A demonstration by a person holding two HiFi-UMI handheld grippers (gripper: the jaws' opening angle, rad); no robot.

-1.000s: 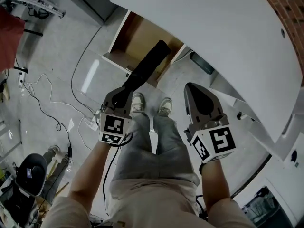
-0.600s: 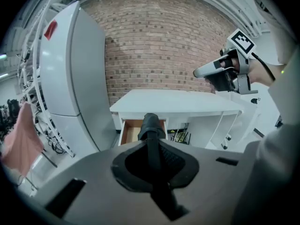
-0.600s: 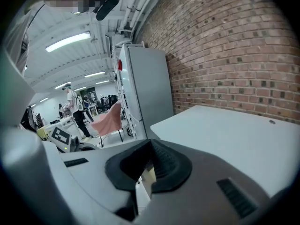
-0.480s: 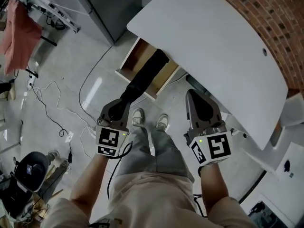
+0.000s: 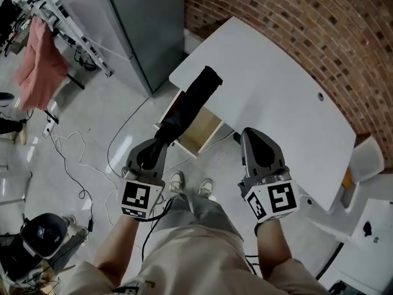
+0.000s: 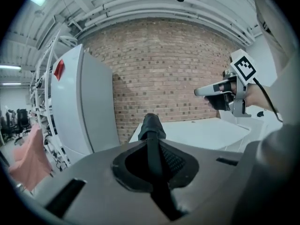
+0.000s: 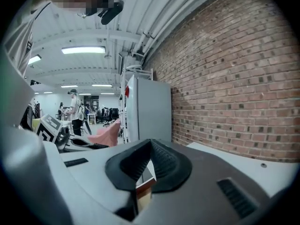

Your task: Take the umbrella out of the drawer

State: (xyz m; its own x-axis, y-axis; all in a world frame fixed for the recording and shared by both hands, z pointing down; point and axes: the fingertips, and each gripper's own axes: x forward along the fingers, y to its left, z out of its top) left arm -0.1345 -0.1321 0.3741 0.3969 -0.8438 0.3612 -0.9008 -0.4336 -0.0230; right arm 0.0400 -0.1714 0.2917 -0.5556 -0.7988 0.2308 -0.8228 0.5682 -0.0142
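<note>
A black folded umbrella (image 5: 191, 98) sticks out forward from my left gripper (image 5: 159, 142), which is shut on its near end. The umbrella's far end hangs in front of the white table's (image 5: 276, 97) edge, above the open wooden drawer (image 5: 207, 128). In the left gripper view the umbrella (image 6: 151, 125) runs straight out between the fingertips of the left gripper (image 6: 153, 143), with the right gripper (image 6: 206, 92) at the right. My right gripper (image 5: 249, 131) hovers beside the left one, shut and empty. A slit between the right gripper's (image 7: 150, 142) closed jaws shows the drawer (image 7: 143, 185) below.
A brick wall (image 5: 295, 17) stands behind the table. A tall grey cabinet (image 5: 147, 23) is left of it. Cables (image 5: 67, 152) trail over the floor, a pink cloth (image 5: 40, 60) hangs on a rack, and a white chair (image 5: 367, 158) is at the right.
Both grippers have risen. The umbrella has come up with the left gripper, out of the drawer to table height. The head view has tilted up to show the wall.
</note>
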